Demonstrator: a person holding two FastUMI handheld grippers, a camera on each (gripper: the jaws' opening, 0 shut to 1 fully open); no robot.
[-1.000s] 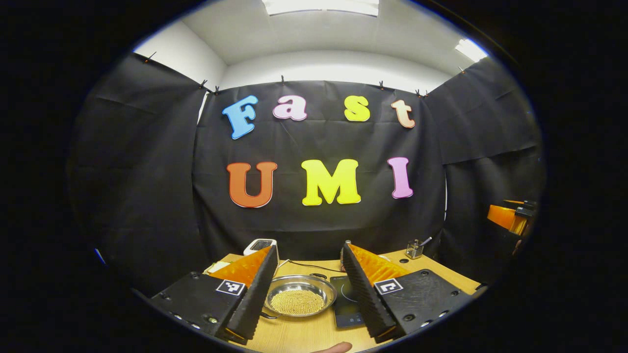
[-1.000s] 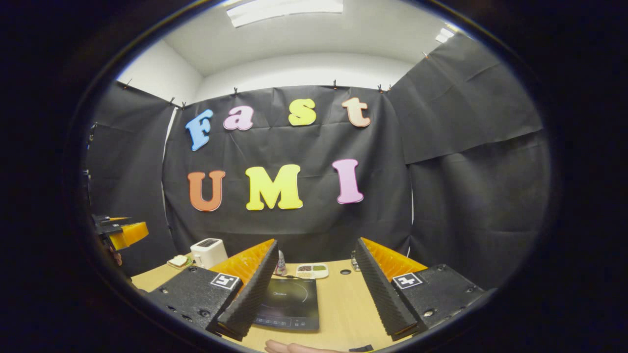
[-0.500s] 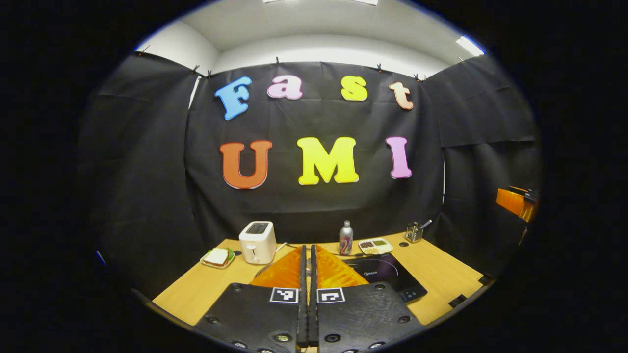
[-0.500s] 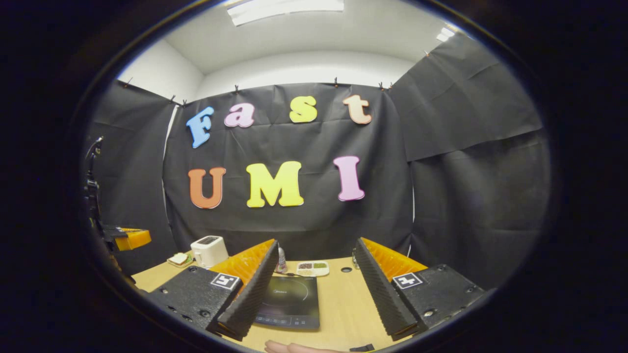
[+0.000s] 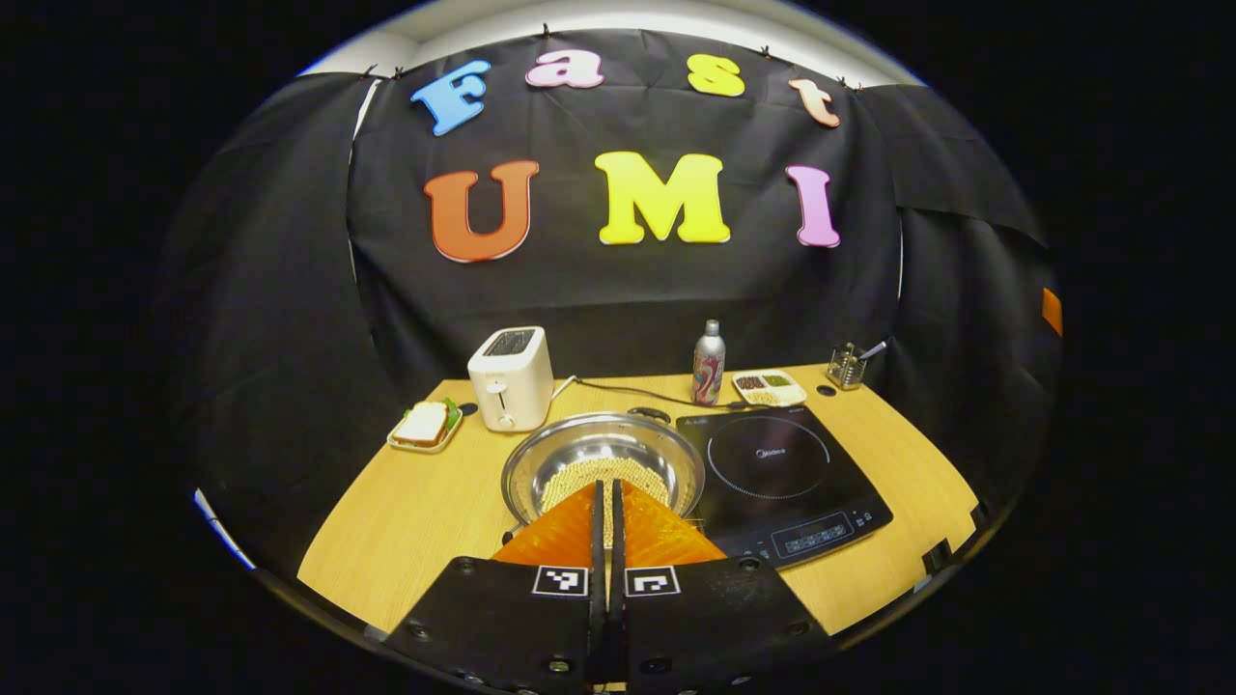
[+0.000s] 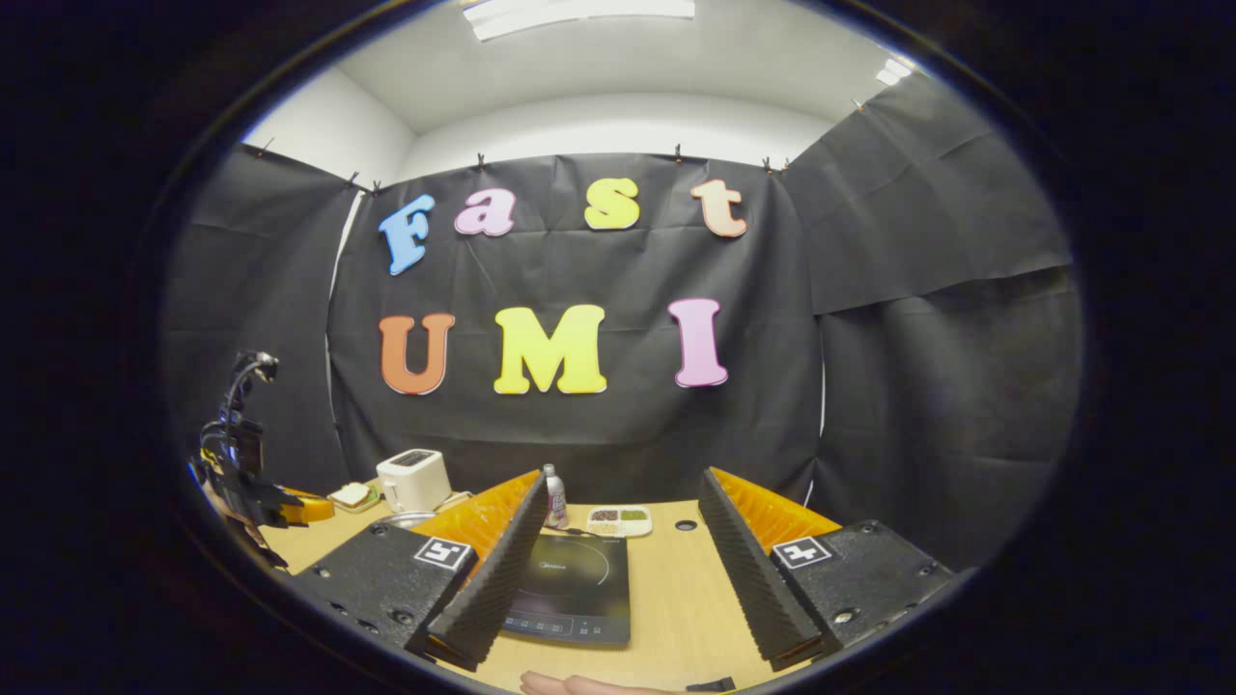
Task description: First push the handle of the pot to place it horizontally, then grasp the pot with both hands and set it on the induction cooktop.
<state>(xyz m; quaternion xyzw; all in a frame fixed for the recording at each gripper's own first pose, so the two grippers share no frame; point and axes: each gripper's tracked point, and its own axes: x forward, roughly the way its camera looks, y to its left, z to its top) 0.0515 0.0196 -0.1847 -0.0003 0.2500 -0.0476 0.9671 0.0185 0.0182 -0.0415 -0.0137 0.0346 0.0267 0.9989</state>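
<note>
A shiny metal pot holding yellow grains stands on the wooden table, left of the black induction cooktop. A dark handle shows at the pot's far rim. My left gripper is shut with nothing in it, its tips above the pot's near edge. In the right gripper view, my right gripper is open over the cooktop, nothing between its fingers. The left gripper appears at the far left, and a sliver of the pot's rim lies beside it.
A white toaster, a sandwich plate, a bottle, a small divided dish and a utensil cup stand along the table's back. A cable runs behind the pot. A hand shows at the bottom edge.
My left gripper went from open to shut, then rose and tipped downward, bringing the pot and cooktop into fuller view. The right gripper has barely moved.
</note>
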